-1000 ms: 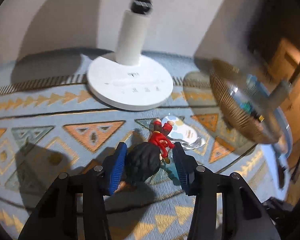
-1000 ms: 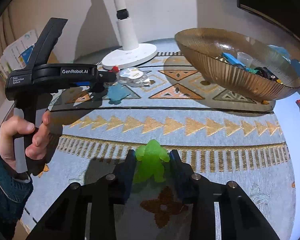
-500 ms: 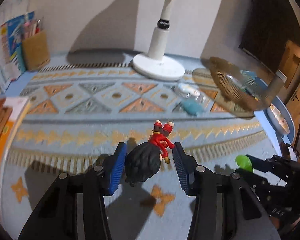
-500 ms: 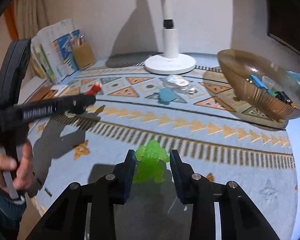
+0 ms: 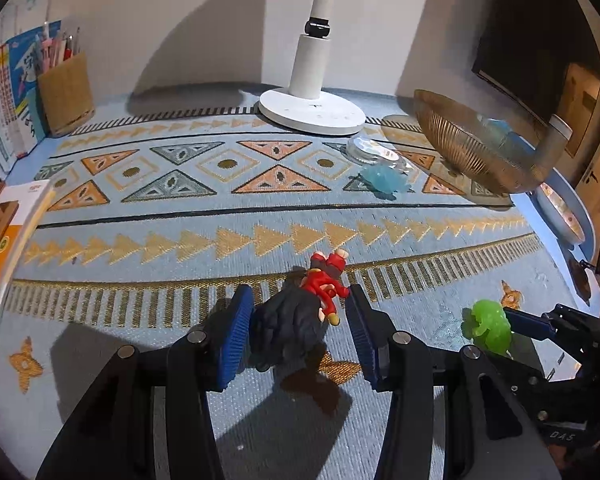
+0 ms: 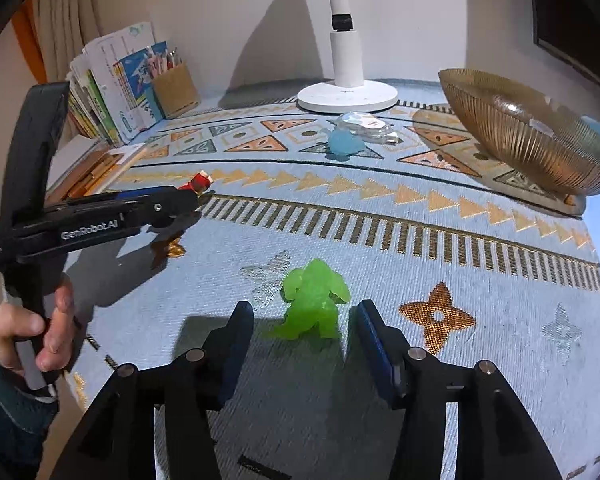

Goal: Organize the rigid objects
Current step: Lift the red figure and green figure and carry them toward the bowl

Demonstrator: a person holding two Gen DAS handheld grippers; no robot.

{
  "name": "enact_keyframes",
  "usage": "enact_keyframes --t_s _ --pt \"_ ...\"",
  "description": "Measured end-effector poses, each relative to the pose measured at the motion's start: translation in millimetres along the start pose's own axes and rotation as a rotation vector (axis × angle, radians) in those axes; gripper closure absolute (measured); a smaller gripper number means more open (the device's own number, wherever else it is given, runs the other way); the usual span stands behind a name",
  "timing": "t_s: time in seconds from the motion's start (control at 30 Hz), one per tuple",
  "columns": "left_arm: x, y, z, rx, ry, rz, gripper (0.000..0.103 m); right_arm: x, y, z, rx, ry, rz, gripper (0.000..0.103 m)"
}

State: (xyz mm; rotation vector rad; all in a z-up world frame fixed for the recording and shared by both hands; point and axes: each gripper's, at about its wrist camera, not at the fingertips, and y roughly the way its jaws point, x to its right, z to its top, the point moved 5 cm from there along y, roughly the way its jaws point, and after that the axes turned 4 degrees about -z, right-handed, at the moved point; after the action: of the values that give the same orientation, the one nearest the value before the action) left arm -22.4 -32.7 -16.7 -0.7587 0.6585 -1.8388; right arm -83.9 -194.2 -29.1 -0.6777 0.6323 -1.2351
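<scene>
A toy figure with big black hair and a red suit [image 5: 300, 316] sits between the fingers of my left gripper [image 5: 298, 330]; the jaws stand slightly wider than it and its shadow falls on the mat below. In the right wrist view its red end [image 6: 198, 183] pokes past the left gripper. My right gripper [image 6: 306, 340] is open, and a translucent green figure [image 6: 314, 300] stands on the mat between its fingers, touching neither. The green figure also shows in the left wrist view [image 5: 488, 326].
A gold ribbed bowl [image 6: 528, 132] holding small items stands at the right. A white lamp base [image 5: 312, 110], a clear packet [image 5: 376, 152] and a light blue figure [image 5: 384, 180] lie at the back. A pencil holder [image 5: 66, 94] and books [image 6: 104, 92] stand at the left.
Both grippers pulled back toward the near part of the mat. My right gripper opened and the green figure now stands free on the mat. My left gripper's jaws spread slightly.
</scene>
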Motion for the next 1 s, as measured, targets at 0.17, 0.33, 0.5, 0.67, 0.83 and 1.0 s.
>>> enact_keyframes --t_s 0.17,0.33,0.5,0.67,0.83,1.0 --pt "3.4 0.0 -0.5 0.002 0.020 0.023 0.058 -4.5 5.7 4.4 -0.021 -0.014 -0.087 0.051" --pt "6.4 -0.2 -0.8 0.005 0.041 0.037 0.058 -4.5 10.4 8.4 -0.026 0.005 -0.140 0.051" --pt "8.0 -1.9 -0.7 0.015 0.055 0.042 0.058 -0.1 9.3 9.7 -0.012 0.032 -0.146 0.068" --pt "11.3 -1.3 -1.4 0.011 0.077 0.053 0.058 -1.4 4.8 9.6 -0.005 0.029 -0.136 0.069" --pt "7.7 4.9 -2.0 -0.035 0.061 0.008 0.045 10.4 -4.6 13.5 0.010 0.064 -0.108 0.069" --pt "10.5 15.1 -6.3 -0.086 0.081 0.046 0.044 25.9 -3.6 8.1 -0.008 0.114 -0.078 0.069"
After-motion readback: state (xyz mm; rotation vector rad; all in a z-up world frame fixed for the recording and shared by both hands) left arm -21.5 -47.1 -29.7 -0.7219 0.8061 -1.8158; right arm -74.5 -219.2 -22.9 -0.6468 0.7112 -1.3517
